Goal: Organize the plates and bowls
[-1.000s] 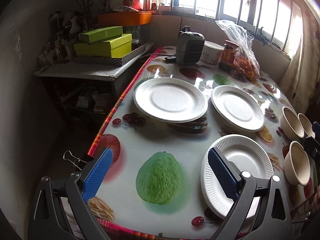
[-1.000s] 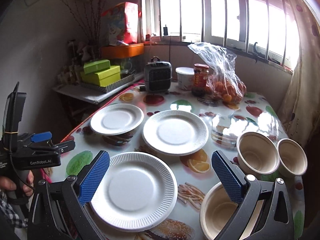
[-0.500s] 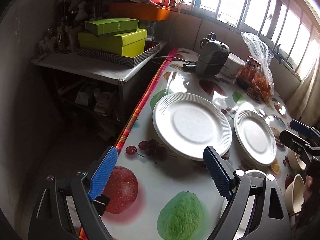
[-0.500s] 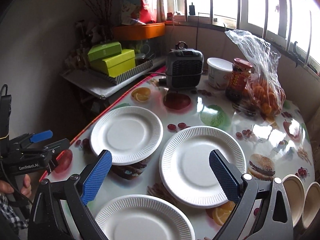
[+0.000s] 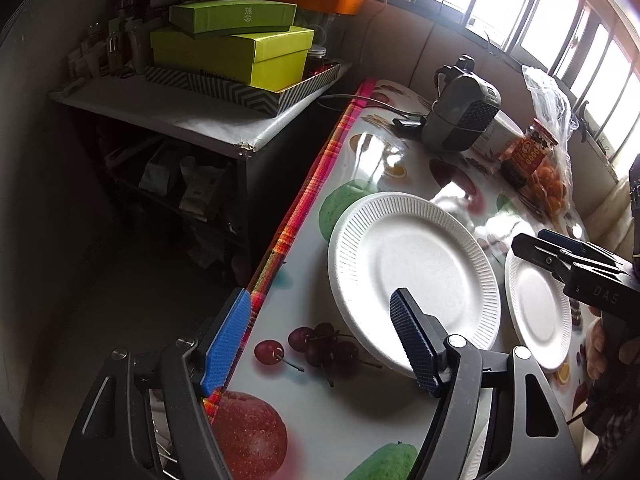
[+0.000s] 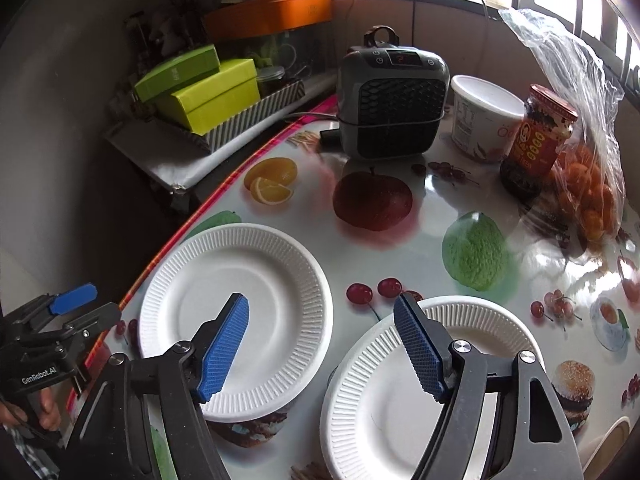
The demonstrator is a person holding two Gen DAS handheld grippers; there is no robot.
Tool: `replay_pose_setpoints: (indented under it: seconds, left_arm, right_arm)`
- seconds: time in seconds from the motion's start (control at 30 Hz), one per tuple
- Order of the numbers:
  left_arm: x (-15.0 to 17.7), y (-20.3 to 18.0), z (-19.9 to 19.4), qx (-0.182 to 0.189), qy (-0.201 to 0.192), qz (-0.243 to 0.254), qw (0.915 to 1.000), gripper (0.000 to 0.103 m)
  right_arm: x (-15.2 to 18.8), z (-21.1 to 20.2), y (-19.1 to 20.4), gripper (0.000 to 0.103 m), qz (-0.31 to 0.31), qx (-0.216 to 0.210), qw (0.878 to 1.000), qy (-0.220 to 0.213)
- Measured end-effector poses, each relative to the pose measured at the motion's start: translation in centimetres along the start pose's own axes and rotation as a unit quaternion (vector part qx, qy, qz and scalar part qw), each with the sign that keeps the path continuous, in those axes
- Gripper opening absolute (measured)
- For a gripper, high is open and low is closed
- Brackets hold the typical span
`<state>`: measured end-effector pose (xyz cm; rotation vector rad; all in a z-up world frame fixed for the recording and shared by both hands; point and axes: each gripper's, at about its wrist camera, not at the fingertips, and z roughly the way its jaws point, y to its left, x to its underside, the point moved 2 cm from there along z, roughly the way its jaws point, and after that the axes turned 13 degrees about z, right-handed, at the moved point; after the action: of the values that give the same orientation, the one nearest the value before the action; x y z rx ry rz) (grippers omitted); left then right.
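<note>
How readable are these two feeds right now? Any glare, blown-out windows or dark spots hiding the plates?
Left wrist view: windows blown out, glare streaks on the tablecloth beyond the near plate, the shelf at left deep in shadow, strong fisheye bending. Right wrist view: windows overexposed, glare on the tablecloth near the plastic bag; both plates evenly lit and sharp.

white ribbed plates (image 6: 236, 304), fruit-print tablecloth (image 6: 400, 240)
</note>
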<state>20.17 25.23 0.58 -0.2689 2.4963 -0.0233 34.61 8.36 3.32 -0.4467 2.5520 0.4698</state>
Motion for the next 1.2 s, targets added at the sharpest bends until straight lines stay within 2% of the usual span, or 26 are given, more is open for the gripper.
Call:
replay_pose_setpoints:
  seconds: [0.07, 0.13, 0.2, 0.23, 0.27, 0.43, 0.53, 0.6, 0.67, 0.8, 0.87, 1.2]
  left_arm:
    - [-0.1, 0.1, 0.7, 0.009, 0.008, -0.007, 0.9999, 0.058]
    - [-0.1, 0.1, 1.3, 0.015, 0.013, -0.010, 0.9997, 0.057]
    - [-0.2, 0.1, 1.8, 0.017, 0.016, -0.012, 0.9997, 0.057]
    - [-0.1, 0.1, 2.0, 0.020, 0.018, -0.014, 0.9995, 0.055]
    - [-0.1, 0.1, 2.2, 0.023, 0.020, -0.017, 0.9994, 0.048]
    - [0.0, 0.0, 2.9, 0.028, 0.030, -0.018, 0.9990, 0.046]
    - [0.0, -0.3, 3.2, 0.034, 0.036, -0.017, 0.9986, 0.038]
    - [0.0, -0.3, 3.3, 0.042, 0.039, -0.023, 0.9981, 0.037]
    - [0.0, -0.2, 3.5, 0.046, 0.042, -0.028, 0.9976, 0.035]
    - [0.1, -0.5, 3.6, 0.049, 0.046, -0.026, 0.9974, 0.031]
    - [0.1, -0.6, 3.7, 0.053, 0.046, -0.026, 0.9972, 0.025]
    - [-0.1, -0.7, 3.8, 0.055, 0.046, -0.028, 0.9970, 0.022]
  right_arm:
    - [-0.4, 1.1, -0.3, 0.068, 0.004, 0.001, 1.000, 0.011]
    - [-0.6, 2.1, -0.7, 0.062, 0.016, -0.006, 1.000, 0.025]
    - [-0.6, 2.9, -1.0, 0.060, 0.029, -0.008, 0.999, 0.035]
    - [-0.6, 3.1, -1.1, 0.059, 0.032, -0.009, 0.999, 0.037]
    - [-0.6, 3.4, -1.1, 0.056, 0.032, -0.010, 0.999, 0.040]
    - [-0.3, 4.5, -1.1, 0.044, 0.033, -0.019, 0.998, 0.059]
    - [-0.2, 4.8, -1.3, 0.039, 0.039, -0.021, 0.997, 0.065]
    - [-0.2, 4.9, -1.5, 0.037, 0.042, -0.023, 0.997, 0.067]
    - [-0.1, 5.0, -1.5, 0.030, 0.042, -0.027, 0.996, 0.071]
    - [0.1, 5.2, -1.6, 0.027, 0.043, -0.031, 0.996, 0.076]
    - [0.2, 5.3, -1.6, 0.019, 0.044, -0.035, 0.995, 0.080]
    - [0.1, 5.2, -1.5, 0.018, 0.045, -0.039, 0.995, 0.079]
